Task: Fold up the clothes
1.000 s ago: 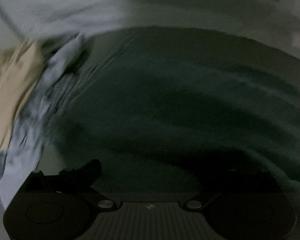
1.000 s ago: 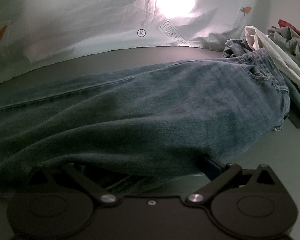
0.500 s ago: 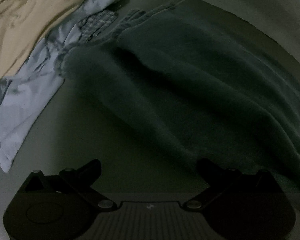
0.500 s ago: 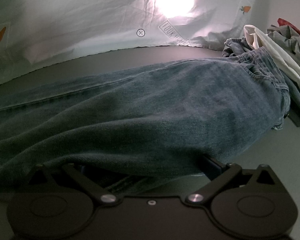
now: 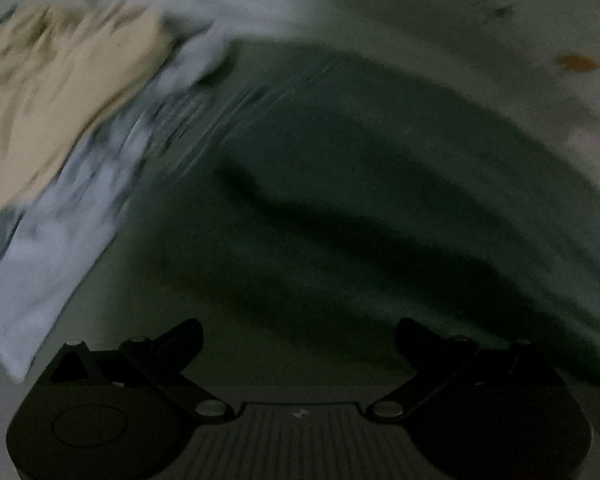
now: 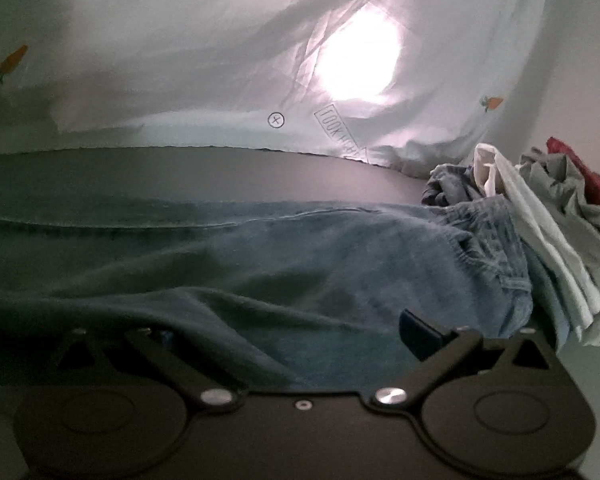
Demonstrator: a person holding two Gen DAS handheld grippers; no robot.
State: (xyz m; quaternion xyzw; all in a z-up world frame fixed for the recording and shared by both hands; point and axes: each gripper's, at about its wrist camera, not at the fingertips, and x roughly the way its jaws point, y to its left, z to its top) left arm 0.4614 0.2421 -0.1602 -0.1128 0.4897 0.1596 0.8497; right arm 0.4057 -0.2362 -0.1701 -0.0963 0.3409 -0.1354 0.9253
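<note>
The left tongs (image 5: 298,334) are matte black plastic: two rounded housings, each embossed with a faint circle, flank a ribbed grey centre panel bearing a small pale mark, and angled link arms pivot on silver round screws toward dark fingers (image 5: 186,334). The right tongs (image 6: 284,334) share the black twin-disc build, with two silver pivot screws, a smaller screw at the centre, triangular cut-outs in the arms, and a dark blue pad (image 6: 418,330) on one finger.
</note>
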